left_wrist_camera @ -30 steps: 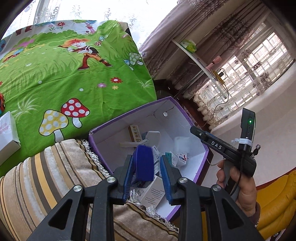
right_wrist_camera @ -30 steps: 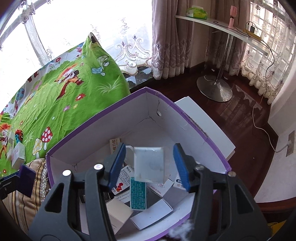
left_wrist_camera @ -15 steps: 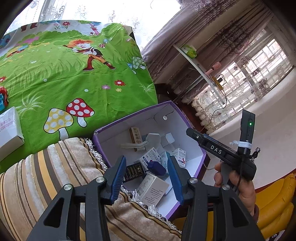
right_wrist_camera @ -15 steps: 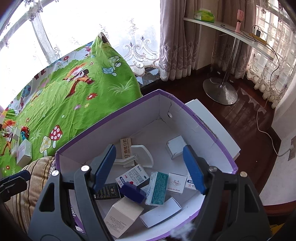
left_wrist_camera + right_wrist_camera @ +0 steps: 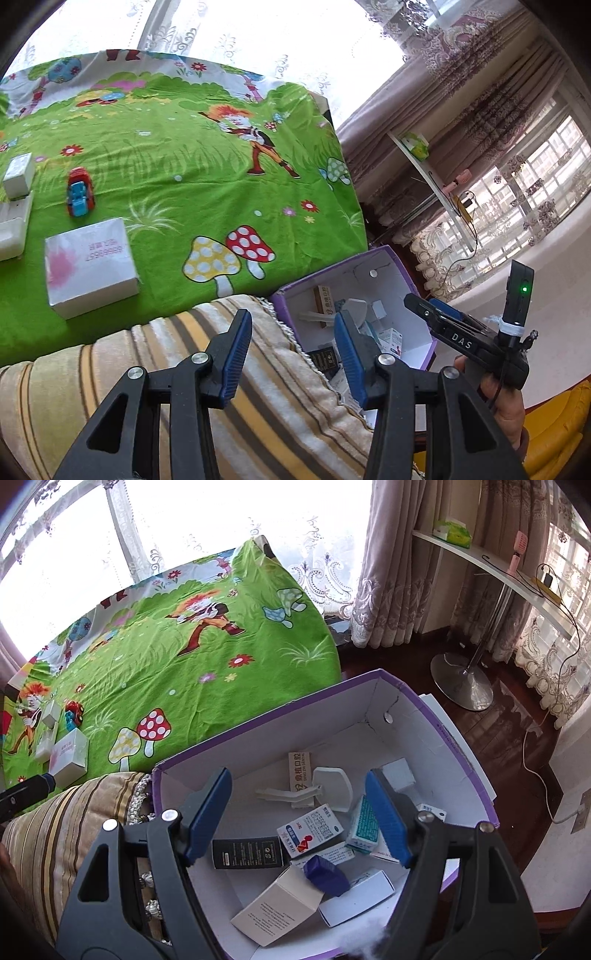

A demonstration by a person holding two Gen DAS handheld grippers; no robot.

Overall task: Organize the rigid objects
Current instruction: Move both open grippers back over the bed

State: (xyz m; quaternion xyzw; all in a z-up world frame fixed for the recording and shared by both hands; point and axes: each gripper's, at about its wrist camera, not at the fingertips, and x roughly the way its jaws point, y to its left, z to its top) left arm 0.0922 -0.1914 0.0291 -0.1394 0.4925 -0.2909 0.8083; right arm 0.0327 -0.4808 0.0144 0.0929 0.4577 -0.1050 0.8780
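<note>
Green cartoon bedsheet (image 5: 177, 192) | purple-rimmed box (image 5: 373, 716) right, holds cartons and blue cap (image 5: 327, 875) | left gripper (image 5: 291, 356), right gripper (image 5: 297, 818): fingers wide, empty | next: pink-printed carton (image 5: 88, 264) lies far left; approach squarely across its narrow sides.

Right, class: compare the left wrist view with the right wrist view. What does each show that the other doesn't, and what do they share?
Only the left wrist view: the right gripper seen from outside, gripped by a hand, and a yellow seat.

Only the right wrist view: the box floor in full, with the dark blue block lying on the cartons, plus the round stand base on the wooden floor.

Both: the purple box, green cartoon sheet, striped cushion, pink-printed carton and toy car. Both grippers stand open and empty.
</note>
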